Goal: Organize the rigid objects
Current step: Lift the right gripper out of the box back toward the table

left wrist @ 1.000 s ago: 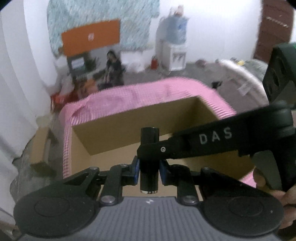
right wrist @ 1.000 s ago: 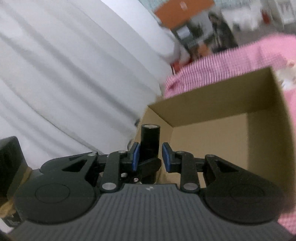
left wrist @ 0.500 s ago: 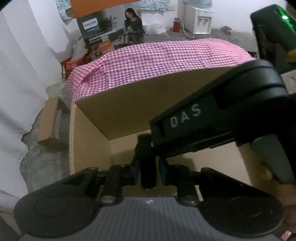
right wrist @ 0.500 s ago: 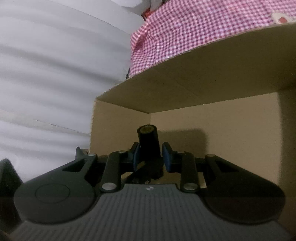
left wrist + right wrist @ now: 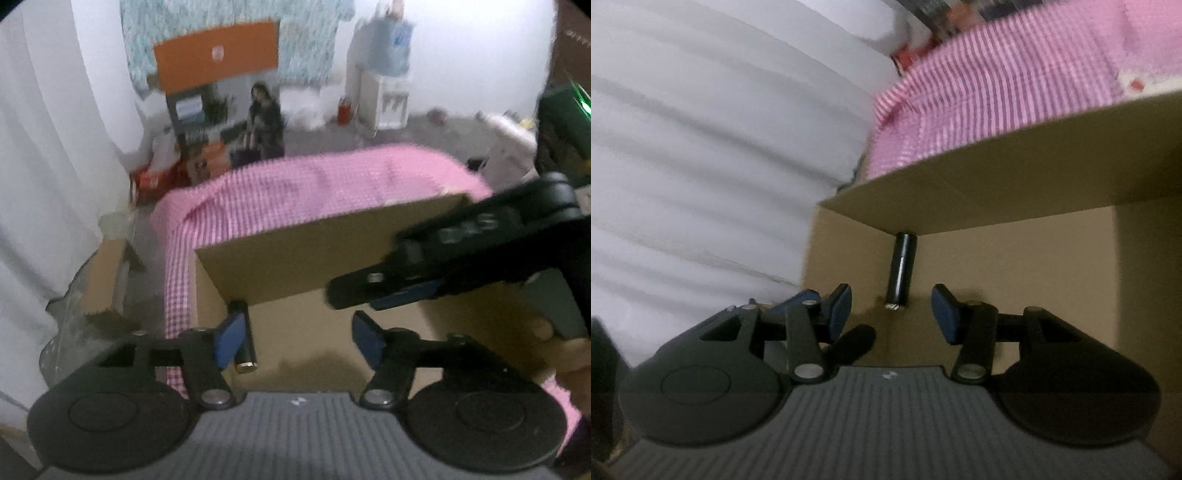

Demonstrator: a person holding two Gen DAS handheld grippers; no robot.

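Cylinder (image 5: 243, 334) lies on the floor of the cardboard box (image 5: 314, 236), in the far-left corner under the folded-in flap, long axis running from that corner toward the near edge, metal-capped end nearest the cameras

Left gripper (image 5: 293, 341): jaws spread wide, nothing held. In its view the cylinder shows just behind the left blue pad (image 5: 229, 341), so it sits left of the jaw centreline and overlaps that pad in the picture; can't tell if they touch. Axis roughly along the fingers, tilted a little

Right gripper (image 5: 891, 315): jaws also wide apart and empty. From its camera the cylinder (image 5: 902, 271) is straight ahead, between the two pads' lines and just beyond the tips, axis nearly parallel to the fingers. Right gripper also crosses the left view from the right side (image 5: 384, 291), hovering over the box interior

Judgement: neither tool holds the cylinder, so it looks placed in the box; if a regrasp is needed the right one is better lined up, but it would close across the narrow width only after pushing further in

Looks: short black glossy tube, bright highlight down its side, small silvery cap on the near end, rigid and smooth, likely to roll sideways. Box sits on a table under a pink checked cloth (image 5: 295, 192); frames are motion-blurred
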